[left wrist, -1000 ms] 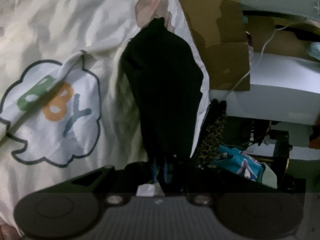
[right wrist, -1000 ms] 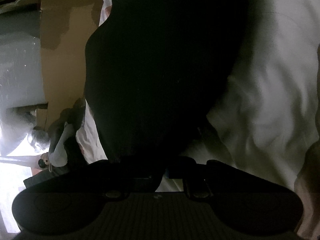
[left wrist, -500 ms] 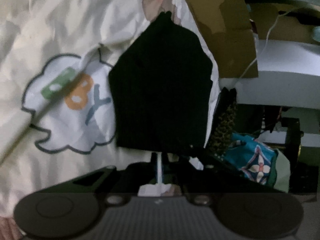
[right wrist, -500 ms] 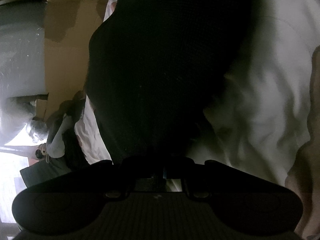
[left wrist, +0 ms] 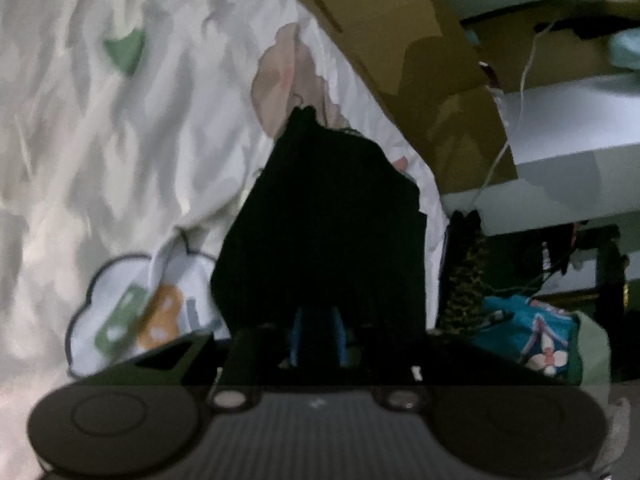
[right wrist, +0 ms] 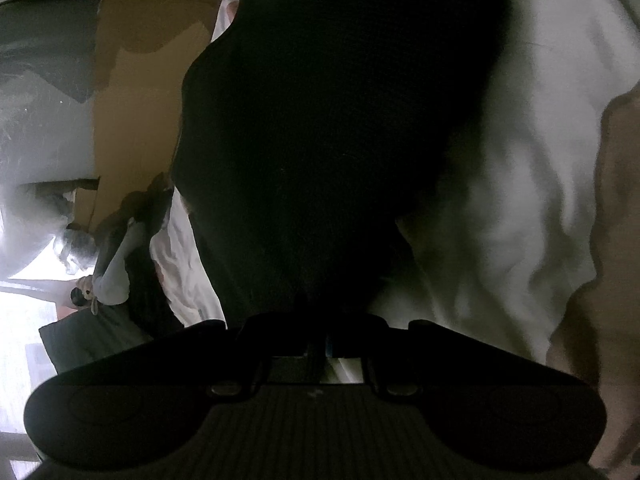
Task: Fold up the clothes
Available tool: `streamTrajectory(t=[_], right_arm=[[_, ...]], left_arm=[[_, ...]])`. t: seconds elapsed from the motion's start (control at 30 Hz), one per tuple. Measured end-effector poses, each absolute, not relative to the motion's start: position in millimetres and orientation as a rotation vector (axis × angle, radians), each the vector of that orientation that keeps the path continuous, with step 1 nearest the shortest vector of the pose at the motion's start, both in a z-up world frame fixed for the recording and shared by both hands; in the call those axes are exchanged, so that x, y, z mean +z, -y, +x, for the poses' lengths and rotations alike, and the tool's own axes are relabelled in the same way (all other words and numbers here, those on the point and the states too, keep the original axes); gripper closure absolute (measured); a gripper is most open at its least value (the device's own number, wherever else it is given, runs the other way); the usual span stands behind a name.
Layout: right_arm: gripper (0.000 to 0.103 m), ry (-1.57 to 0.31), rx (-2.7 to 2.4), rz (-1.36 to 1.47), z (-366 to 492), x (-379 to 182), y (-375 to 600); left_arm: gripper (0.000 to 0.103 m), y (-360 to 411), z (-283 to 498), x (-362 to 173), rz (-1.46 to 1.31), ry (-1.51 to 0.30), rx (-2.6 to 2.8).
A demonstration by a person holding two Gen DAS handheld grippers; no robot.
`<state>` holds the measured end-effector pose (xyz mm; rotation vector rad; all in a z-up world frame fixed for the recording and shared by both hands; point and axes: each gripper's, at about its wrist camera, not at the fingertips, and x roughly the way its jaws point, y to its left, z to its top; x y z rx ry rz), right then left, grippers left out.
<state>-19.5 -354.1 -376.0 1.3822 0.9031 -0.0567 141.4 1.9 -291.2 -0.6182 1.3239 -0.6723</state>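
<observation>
A black garment (left wrist: 328, 220) lies on a white bed sheet (left wrist: 120, 160), running away from my left gripper (left wrist: 317, 332). The left jaws are opening: the blue pads (left wrist: 297, 332) stand apart at the cloth's near edge, with a dark gap between them and no press on the cloth. In the right wrist view the same black garment (right wrist: 340, 120) fills the middle and drapes down into my right gripper (right wrist: 316, 320). Its fingers are together, shut on the near edge. The fingertips are dark and hard to make out.
The sheet carries a cartoon cloud print (left wrist: 136, 316). Brown cardboard (left wrist: 400, 60) stands along the bed's far side, with a white cable (left wrist: 520, 100) over it. Off the bed edge lie leopard-print cloth (left wrist: 464, 288) and teal floral cloth (left wrist: 528, 336). Beige fabric (right wrist: 612, 240) lies at the right.
The left gripper's pads have parted and it has risen and rolled. The black garment looks narrower and longer than half a second ago. The right wrist view is almost the same.
</observation>
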Motion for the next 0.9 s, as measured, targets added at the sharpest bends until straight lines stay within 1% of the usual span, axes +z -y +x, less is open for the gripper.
streamTrajectory(t=[0.07,0.13,0.17,0.23,0.33,0.4,0.47,0.57,0.63,0.67,0.77,0.8,0.87,0.9], right_arm=[[0.098,-0.899,-0.055,1.385,-23.4,-375.7,357.0],[0.098,-0.896,-0.054,1.388,-25.6,-375.9,358.8],[0.098,-0.894,-0.049,1.396,-25.7,-376.9,359.5],[0.098,-0.89,-0.04,1.413,-25.6,-379.3,360.7],[0.091,-0.874,-0.062,1.445,-27.7,-382.5,364.0],[0.075,-0.86,-0.076,1.444,-30.5,-381.4,368.0],[0.071,-0.848,-0.089,1.436,-33.4,-380.4,373.3],[0.07,-0.833,-0.119,1.45,-37.3,-382.4,381.5],[0.07,-0.826,-0.135,1.452,-39.5,-383.7,386.7],[0.07,-0.823,-0.142,1.452,-40.6,-384.4,389.3],[0.07,-0.815,-0.154,1.46,-43.2,-386.2,395.5],[0.07,-0.812,-0.158,1.461,-43.6,-386.7,396.7],[0.07,-0.807,-0.166,1.465,-44.0,-387.4,398.8],[0.07,-0.804,-0.169,1.468,-43.9,-387.8,399.6]], left_arm=[[0.084,0.8,145.8,-288.9,-0.588,-1.308,-0.678],[0.079,4.7,151.3,-287.0,-0.551,-1.285,-0.685],[0.075,8.4,155.4,-285.9,-0.524,-1.272,-0.686],[0.072,16.0,163.7,-283.8,-0.471,-1.245,-0.688],[0.07,32.1,178.1,-281.3,-0.387,-1.215,-0.708],[0.065,43.9,187.6,-278.8,-0.325,-1.195,-0.728],[0.064,57.6,196.9,-276.3,-0.259,-1.178,-0.752],[0.063,80.6,209.9,-273.4,-0.142,-1.157,-0.783],[0.057,93.9,218.4,-272.4,-0.101,-1.164,-0.788],[0.05,99.8,222.3,-272.3,-0.094,-1.171,-0.79],[0.047,119.0,228.6,-267.5,-0.031,-1.146,-0.807],[0.043,126.0,230.1,-265.3,-0.003,-1.132,-0.817],[0.04,139.9,233.9,-263.7,0.043,-1.119,-0.837],[0.035,147.5,235.9,-263.6,0.067,-1.113,-0.847]])
